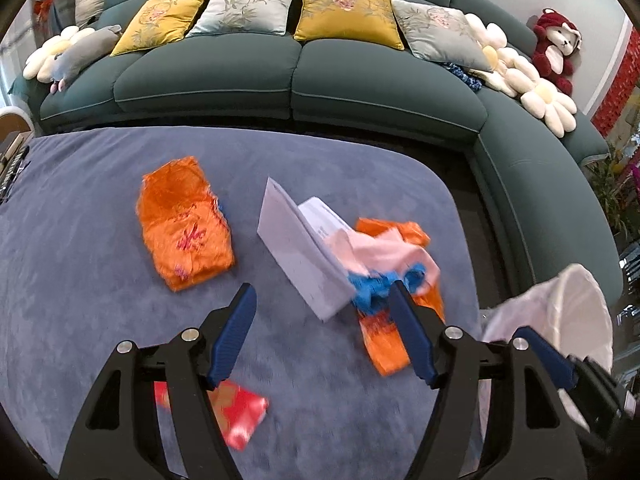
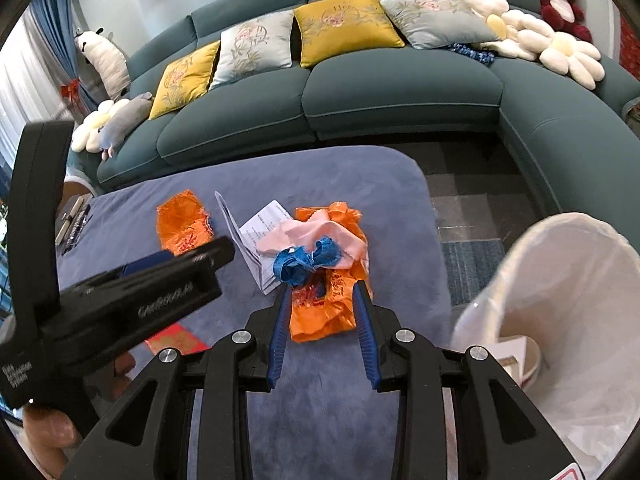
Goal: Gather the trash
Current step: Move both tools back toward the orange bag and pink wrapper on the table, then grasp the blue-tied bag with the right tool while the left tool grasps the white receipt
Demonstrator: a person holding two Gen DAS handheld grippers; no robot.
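The red packet point(image 1: 236, 412) lies blurred and half hidden behind the left tool's point(image 1: 320, 300) arm.

Bright, even light; blurred, warped edges

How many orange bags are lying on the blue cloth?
2: one orange bag lies alone at left; another orange bag sits under the paper pile. More may be hidden beneath.

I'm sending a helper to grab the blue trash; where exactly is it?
Find the grey-blue table in front of the green sofa. On its pile nearest the white bin, the crumpled blue wad lies against pink paper, over an orange bag: the only blue piece there.
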